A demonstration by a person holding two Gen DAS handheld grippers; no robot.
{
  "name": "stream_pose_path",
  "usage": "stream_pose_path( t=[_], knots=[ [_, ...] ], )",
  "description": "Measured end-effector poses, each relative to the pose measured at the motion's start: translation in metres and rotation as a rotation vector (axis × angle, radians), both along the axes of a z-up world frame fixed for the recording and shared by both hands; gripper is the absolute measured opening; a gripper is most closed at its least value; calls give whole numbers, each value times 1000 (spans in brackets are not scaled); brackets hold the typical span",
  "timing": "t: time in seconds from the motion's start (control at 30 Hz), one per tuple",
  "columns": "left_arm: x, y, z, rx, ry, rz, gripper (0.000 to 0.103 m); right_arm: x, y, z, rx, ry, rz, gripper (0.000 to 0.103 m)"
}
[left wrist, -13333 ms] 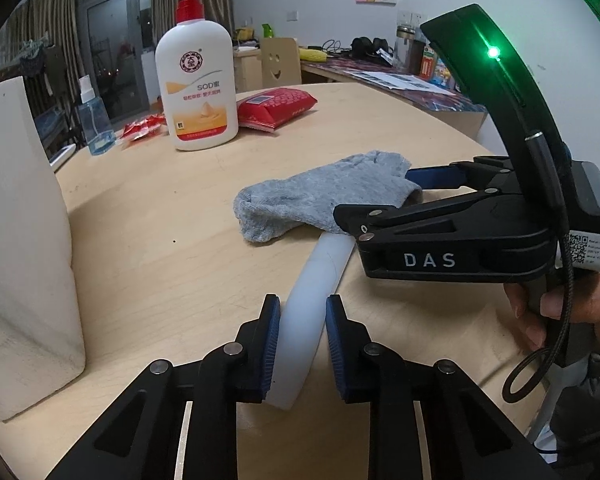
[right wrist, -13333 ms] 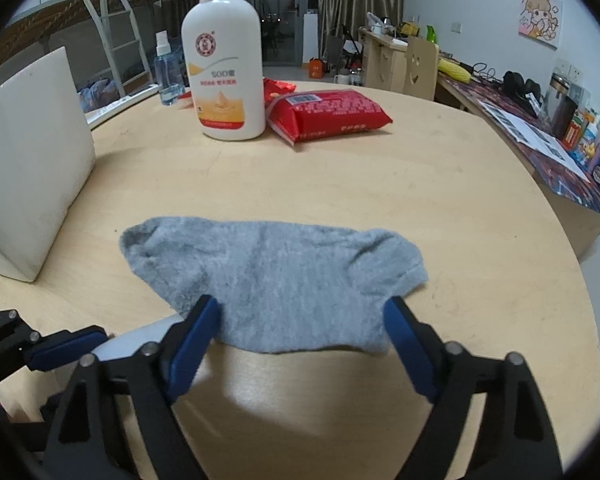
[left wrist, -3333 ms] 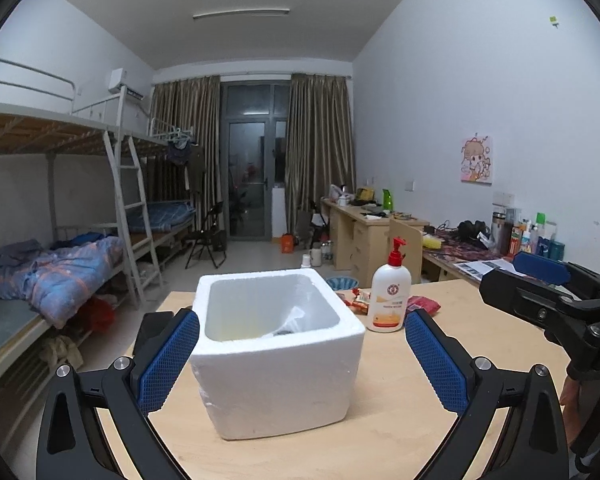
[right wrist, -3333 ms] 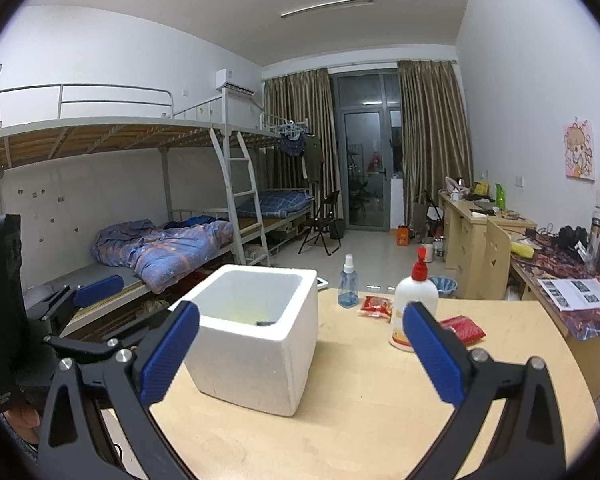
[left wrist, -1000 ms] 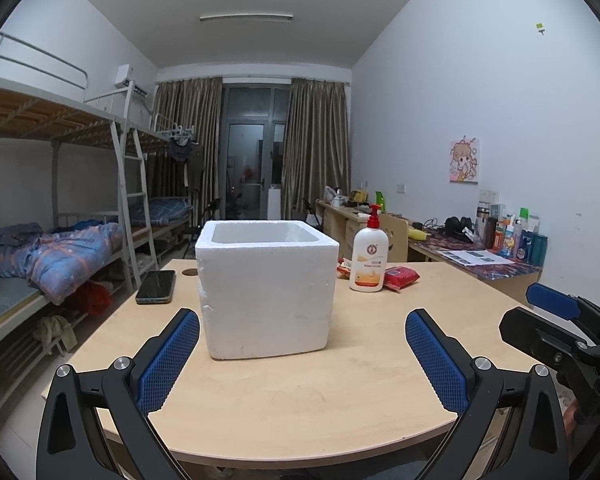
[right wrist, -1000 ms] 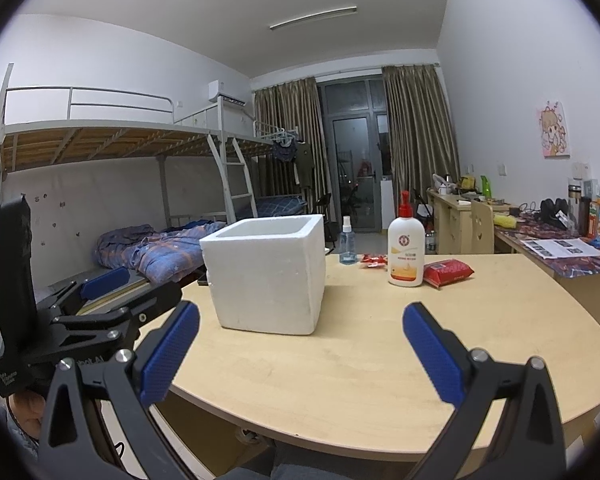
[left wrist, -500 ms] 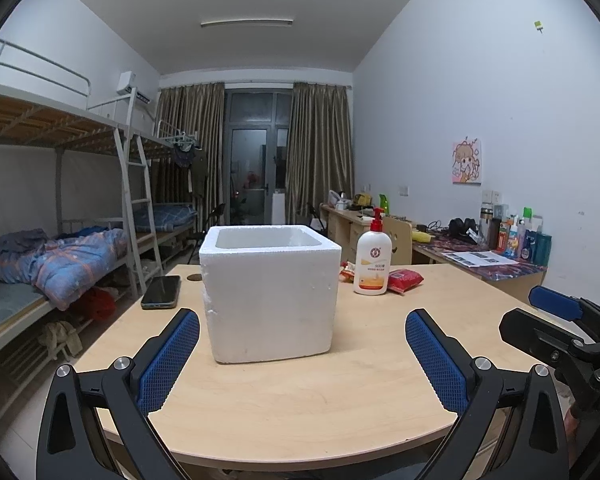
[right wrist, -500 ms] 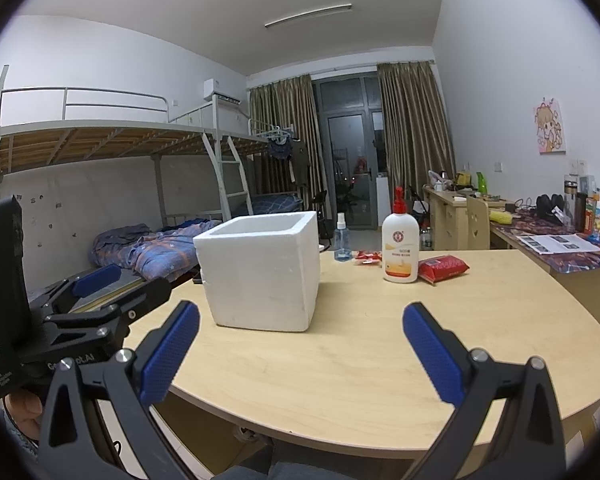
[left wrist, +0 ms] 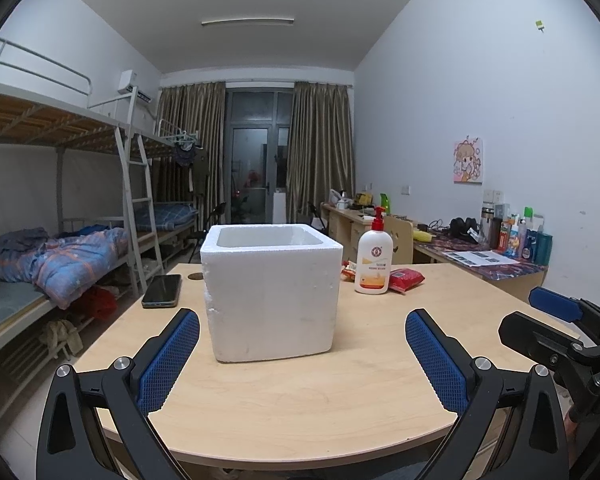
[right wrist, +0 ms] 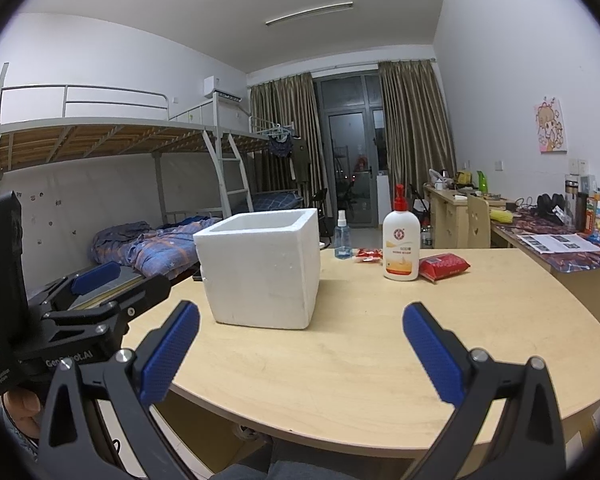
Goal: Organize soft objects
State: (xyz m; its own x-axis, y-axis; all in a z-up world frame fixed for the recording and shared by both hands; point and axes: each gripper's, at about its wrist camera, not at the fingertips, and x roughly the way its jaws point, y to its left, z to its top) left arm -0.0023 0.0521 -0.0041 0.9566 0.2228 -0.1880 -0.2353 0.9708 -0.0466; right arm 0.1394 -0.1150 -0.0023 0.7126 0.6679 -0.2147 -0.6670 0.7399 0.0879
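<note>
A white foam box point(left wrist: 271, 292) stands upright on the round wooden table point(left wrist: 300, 392); it also shows in the right wrist view point(right wrist: 260, 268). Its inside is hidden from both views, and no sock or other soft object is visible. My left gripper point(left wrist: 302, 360) is open and empty, held back near the table's front edge. My right gripper point(right wrist: 300, 354) is open and empty, also near the front edge. Each gripper shows at the side of the other's view, the right one point(left wrist: 556, 320) and the left one point(right wrist: 88, 292).
A white lotion pump bottle point(right wrist: 400, 248) and a red packet point(right wrist: 444, 266) stand behind the box on the right. A small spray bottle point(right wrist: 342, 242) is at the back. A phone point(left wrist: 162, 290) lies left of the box. A bunk bed point(left wrist: 60, 248) is at the left.
Over the last second both views barely shift. Long ago both grippers worked at a grey sock and a white soft piece on the table; those no longer show.
</note>
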Motion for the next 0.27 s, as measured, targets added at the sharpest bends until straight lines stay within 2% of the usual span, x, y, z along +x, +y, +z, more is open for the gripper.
stream_pose_path(
  t=[0.27],
  knots=[
    [-2, 0, 1, 9, -21, 26, 103, 0, 0, 1, 0, 1, 1, 103]
  ],
)
